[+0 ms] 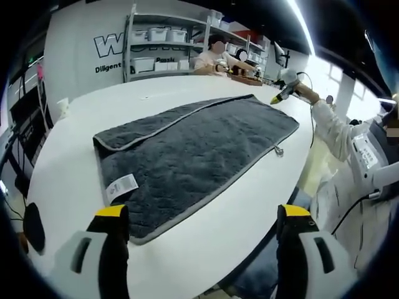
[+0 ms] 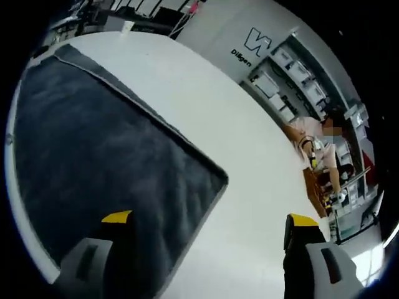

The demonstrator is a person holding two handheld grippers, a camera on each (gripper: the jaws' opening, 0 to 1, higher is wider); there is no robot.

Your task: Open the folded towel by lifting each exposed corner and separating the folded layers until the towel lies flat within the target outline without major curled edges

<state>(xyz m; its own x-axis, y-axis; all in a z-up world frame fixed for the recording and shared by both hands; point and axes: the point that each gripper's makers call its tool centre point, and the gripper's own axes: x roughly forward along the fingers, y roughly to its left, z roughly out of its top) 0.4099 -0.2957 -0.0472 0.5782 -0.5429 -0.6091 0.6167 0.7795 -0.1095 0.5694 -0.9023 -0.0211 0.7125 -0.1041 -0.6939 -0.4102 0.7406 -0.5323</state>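
Observation:
A dark grey towel (image 1: 199, 149) lies on the white round table (image 1: 81, 180), with a folded layer along its far-left edge and a white label (image 1: 121, 185) at the near-left corner. My left gripper (image 1: 202, 213) is open above the near edge, nothing between its yellow-tipped fingers (image 1: 111, 213). The right gripper (image 1: 282, 92) hovers by the towel's far-right corner, held by a hand in a white sleeve (image 1: 330, 131). In the right gripper view the towel (image 2: 106, 156) ends in a corner (image 2: 218, 179) ahead of my open right gripper (image 2: 210, 219), which grips nothing.
A small hanging loop (image 1: 277, 150) sticks out from the towel's right edge. A black object (image 1: 31, 225) lies at the table's left rim. Shelves with white bins (image 1: 156, 47) and a seated person (image 1: 212, 59) are behind the table. The table edge (image 1: 249, 249) runs close to my left gripper.

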